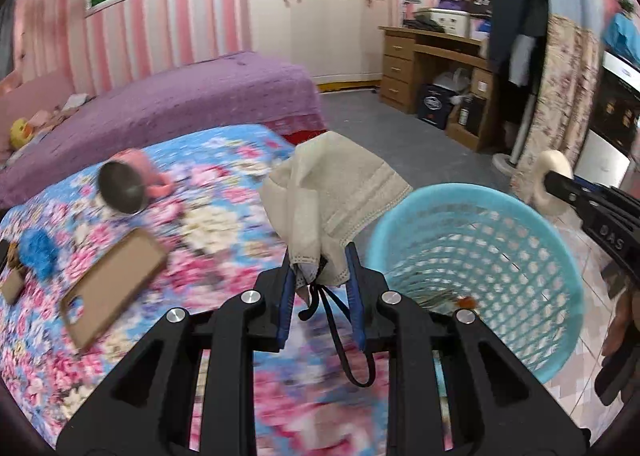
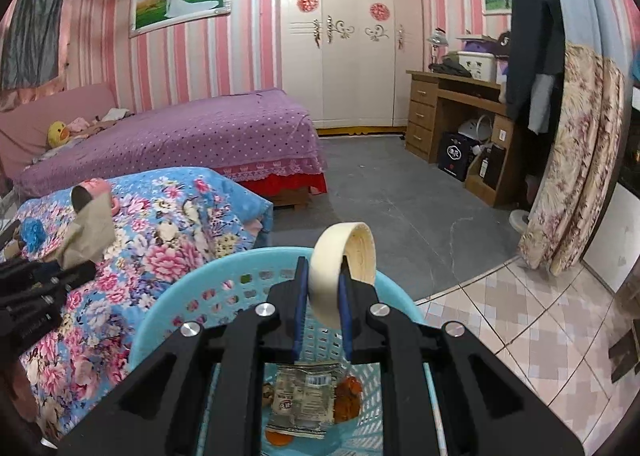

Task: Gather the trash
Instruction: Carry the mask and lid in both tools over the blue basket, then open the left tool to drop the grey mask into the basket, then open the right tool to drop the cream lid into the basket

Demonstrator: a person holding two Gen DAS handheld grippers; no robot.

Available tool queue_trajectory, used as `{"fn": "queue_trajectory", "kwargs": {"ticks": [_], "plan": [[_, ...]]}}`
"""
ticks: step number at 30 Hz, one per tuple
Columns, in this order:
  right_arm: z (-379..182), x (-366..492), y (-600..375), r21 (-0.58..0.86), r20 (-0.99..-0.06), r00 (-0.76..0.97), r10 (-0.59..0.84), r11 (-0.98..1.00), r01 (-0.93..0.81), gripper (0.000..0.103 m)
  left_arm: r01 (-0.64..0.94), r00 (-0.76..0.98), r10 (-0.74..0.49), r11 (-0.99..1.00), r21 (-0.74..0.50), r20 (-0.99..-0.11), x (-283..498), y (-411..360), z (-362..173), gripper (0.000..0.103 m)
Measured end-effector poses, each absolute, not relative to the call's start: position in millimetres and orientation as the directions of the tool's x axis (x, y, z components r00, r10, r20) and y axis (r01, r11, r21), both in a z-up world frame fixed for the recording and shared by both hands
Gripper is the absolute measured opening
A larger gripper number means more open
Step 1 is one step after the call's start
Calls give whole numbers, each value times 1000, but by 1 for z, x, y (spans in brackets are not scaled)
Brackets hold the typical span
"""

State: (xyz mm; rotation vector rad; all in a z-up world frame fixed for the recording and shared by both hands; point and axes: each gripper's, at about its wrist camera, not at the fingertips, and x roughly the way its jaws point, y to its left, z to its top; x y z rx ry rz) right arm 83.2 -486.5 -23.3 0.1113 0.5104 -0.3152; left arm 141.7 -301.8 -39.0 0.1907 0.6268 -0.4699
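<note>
A: Obs. Beige cloth face mask with dark ear loops [image 1: 336,192] clamped between the left tongs [image 1: 320,276], loops dangling, held above the near edge of the flowered-quilt bed [image 1: 224,184] and just beside the rim of the pale blue perforated plastic waste basket [image 1: 480,240].

B: Right side?

A: Right tongs [image 2: 323,296] clamped across a cream roll of tape [image 2: 344,256], directly over the basket mouth; wrappers and orange scraps [image 2: 304,396] already lie at the bottom.

B: Method for the drop?

A: Judgement: release the tape first, since it is centred. Carry the mask fully past the rim before parting the tongs; loops may snag a finger. Left view is blurred, so the mask's clearance from the rim is uncertain. A brown cardboard piece [image 1: 112,288] remains on the quilt.
</note>
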Motion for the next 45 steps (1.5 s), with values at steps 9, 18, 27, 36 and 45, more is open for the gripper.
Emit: {"fn": "queue_trajectory", "kwargs": {"ticks": [9, 18, 27, 36, 45], "plan": [[-26, 66, -513, 86, -484, 825, -292, 922, 377, 15, 559, 680, -408, 826, 72, -609, 127, -364, -45, 32], [-30, 59, -525, 112, -484, 822, -300, 910, 398, 15, 532, 716, -391, 842, 89, -578, 133, -361, -38, 87], [-26, 63, -517, 99, -480, 829, -286, 922, 375, 15, 410, 786, -303, 908, 87, -539, 163, -313, -28, 97], [-30, 88, -494, 44, -512, 815, -272, 939, 341, 15, 361, 808, -271, 929, 77, -523, 167, -283, -20, 97], [-34, 103, -477, 4, -537, 789, -300, 934, 358, 55, 333, 831, -243, 938, 97, -501, 163, -254, -12, 97]]}}
